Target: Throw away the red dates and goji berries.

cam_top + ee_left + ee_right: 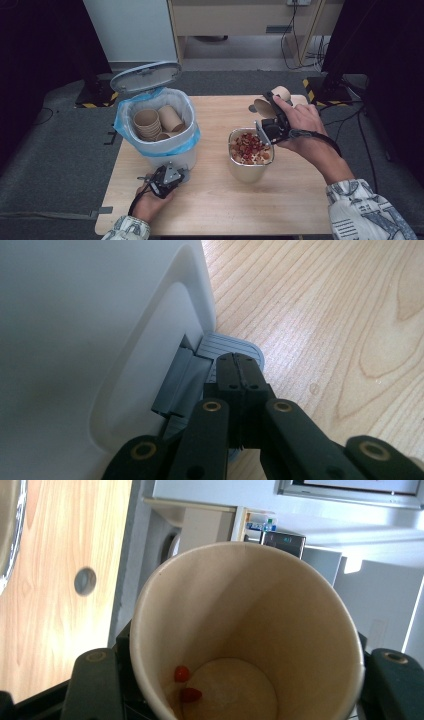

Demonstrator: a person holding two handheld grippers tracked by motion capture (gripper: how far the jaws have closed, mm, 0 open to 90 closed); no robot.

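Observation:
A white pedal bin [167,150] with a blue liner stands at the table's left, its lid [145,76] up and several paper cups [156,122] stacked inside. My left gripper [179,176] is shut, and its closed jaws rest on the bin's grey pedal [235,346] next to the bin wall [95,335]. My right gripper [274,116] is shut on a tan paper cup [279,94], tilted on its side above the far rim of a metal bowl [245,170] of red and tan bits. Inside the cup [280,615], two red pieces [186,684] lie near the bottom.
The wooden table [215,210] has bare room in front of the bowl and at the far right. Dark stands [327,82] and cables sit on the floor behind the table. A round hole [85,581] shows in the tabletop.

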